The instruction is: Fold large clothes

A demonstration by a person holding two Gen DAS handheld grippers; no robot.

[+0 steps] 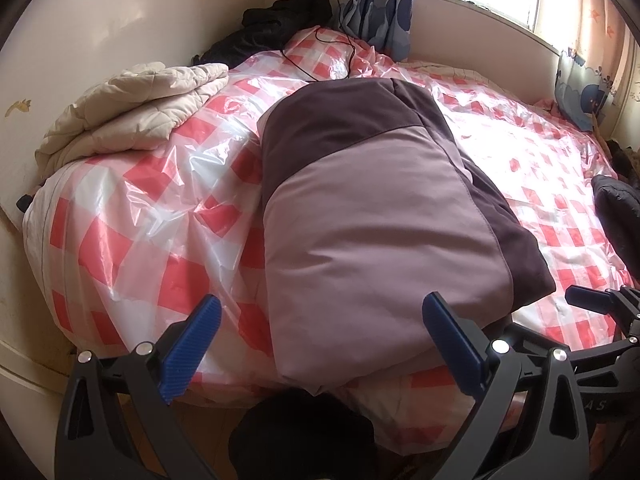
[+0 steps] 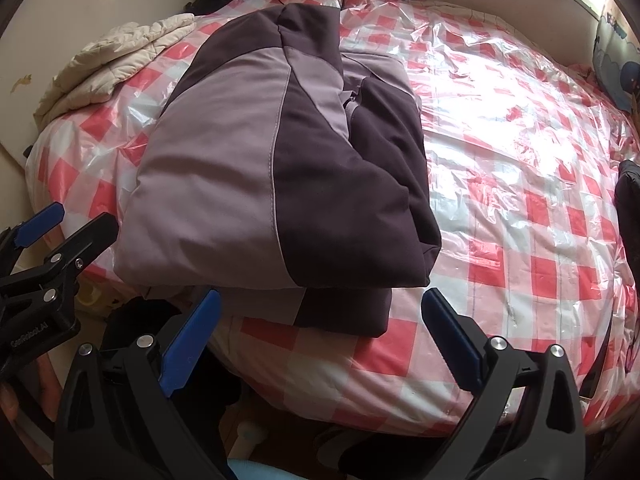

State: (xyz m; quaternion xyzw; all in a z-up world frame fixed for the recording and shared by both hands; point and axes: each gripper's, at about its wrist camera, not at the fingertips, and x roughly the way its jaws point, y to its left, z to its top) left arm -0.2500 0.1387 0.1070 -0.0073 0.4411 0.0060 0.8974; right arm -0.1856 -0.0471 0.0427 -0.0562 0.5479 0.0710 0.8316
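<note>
A mauve and dark-purple padded jacket (image 1: 368,216) (image 2: 256,168) lies folded into a long bundle on the bed, its near end at the bed's front edge. My left gripper (image 1: 320,344) is open just in front of that near end, and its right blue finger (image 1: 452,344) overlaps the fabric edge. Nothing sits between its jaws. My right gripper (image 2: 320,340) is open too, below the jacket's dark lower corner and apart from it. The left gripper's fingers (image 2: 40,224) show at the left edge of the right wrist view, and the right gripper's finger (image 1: 592,300) shows at the right of the left wrist view.
The bed wears a red-and-white checked cover (image 1: 152,216) (image 2: 520,184) under clear plastic. A cream quilt (image 1: 132,112) is piled at the back left. Dark clothes (image 1: 280,20) and a black cable (image 1: 340,52) lie near the curtain (image 1: 380,8). Another dark item (image 1: 616,204) sits at the right edge.
</note>
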